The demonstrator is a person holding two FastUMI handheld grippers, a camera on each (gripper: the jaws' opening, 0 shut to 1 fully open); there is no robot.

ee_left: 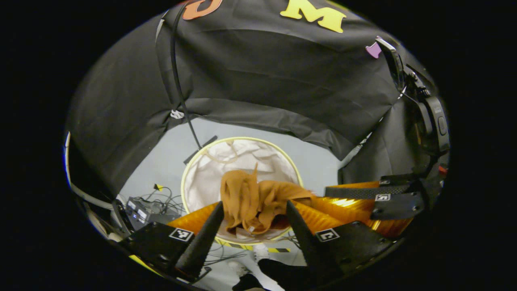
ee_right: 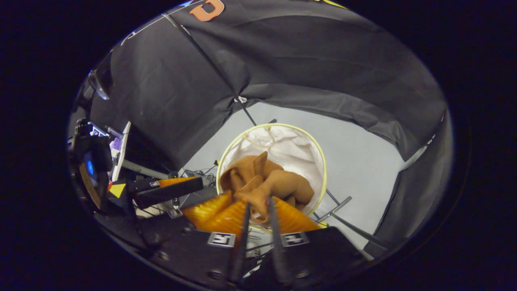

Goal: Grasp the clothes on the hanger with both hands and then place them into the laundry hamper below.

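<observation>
A brown garment (ee_left: 250, 198) hangs bunched over the white round laundry hamper (ee_left: 242, 139), its lower folds inside the rim. In the left gripper view my left gripper (ee_left: 254, 204) stands open, its fingers wide apart on either side of the cloth without pressing it. My right gripper (ee_left: 379, 196) shows at the right of that view. In the right gripper view my right gripper (ee_right: 258, 203) is shut on a fold of the garment (ee_right: 266, 184) above the hamper (ee_right: 278, 126). The left gripper (ee_right: 169, 190) sits off to the left there.
The hamper stands on a grey floor (ee_right: 363, 161) against the black cloth wall. Cables and a small electronics box (ee_left: 141, 208) lie left of it. Black-and-yellow tape (ee_left: 242, 246) marks the floor in front. Thin metal stand legs (ee_right: 339, 204) run beside the hamper's right.
</observation>
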